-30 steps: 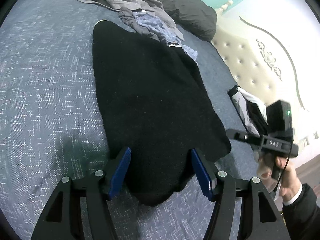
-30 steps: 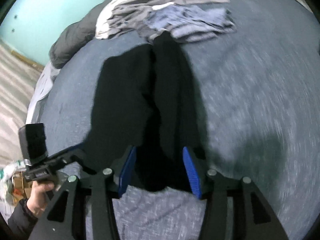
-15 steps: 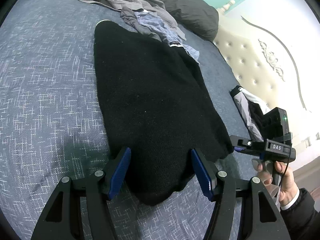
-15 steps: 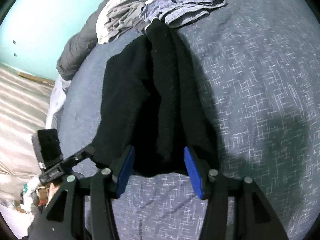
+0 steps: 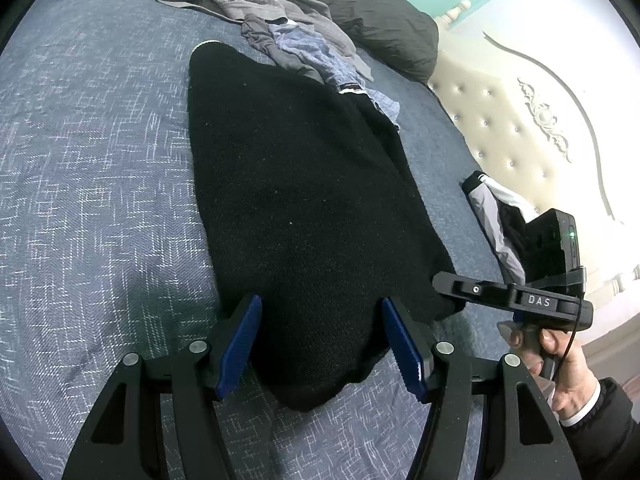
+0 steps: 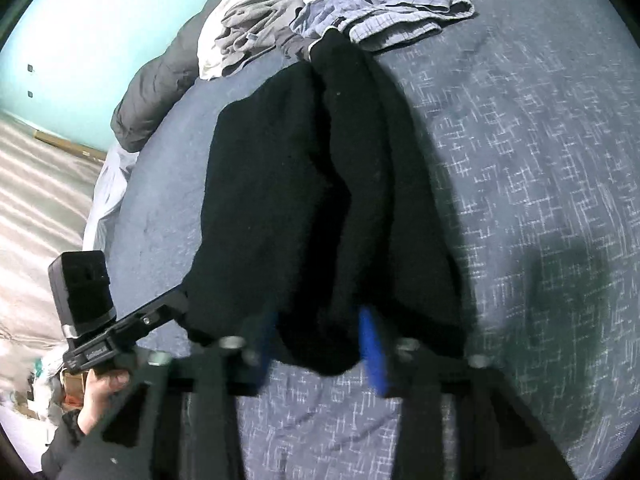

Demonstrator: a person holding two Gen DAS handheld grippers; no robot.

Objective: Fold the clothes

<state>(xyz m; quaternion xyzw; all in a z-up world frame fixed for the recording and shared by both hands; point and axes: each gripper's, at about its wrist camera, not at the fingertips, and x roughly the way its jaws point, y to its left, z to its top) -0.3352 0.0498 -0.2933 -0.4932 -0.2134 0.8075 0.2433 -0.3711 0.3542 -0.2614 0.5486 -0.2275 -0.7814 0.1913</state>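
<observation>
Black knit garment flat lengthwise on the blue patterned bed, near hem at both grippers.
Left gripper and right gripper jaws spread, straddling hem; risk: pinching only the top layer, skewing the fold.

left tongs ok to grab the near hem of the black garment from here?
Probably yes. The left tongs are open, their tips on either side of the black garment at its near hem, and nothing lies between. The right tongs are off at the other corner.

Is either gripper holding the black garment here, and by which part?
Neither. Both the left gripper and right gripper are open astride the black garment's near edge.
</observation>
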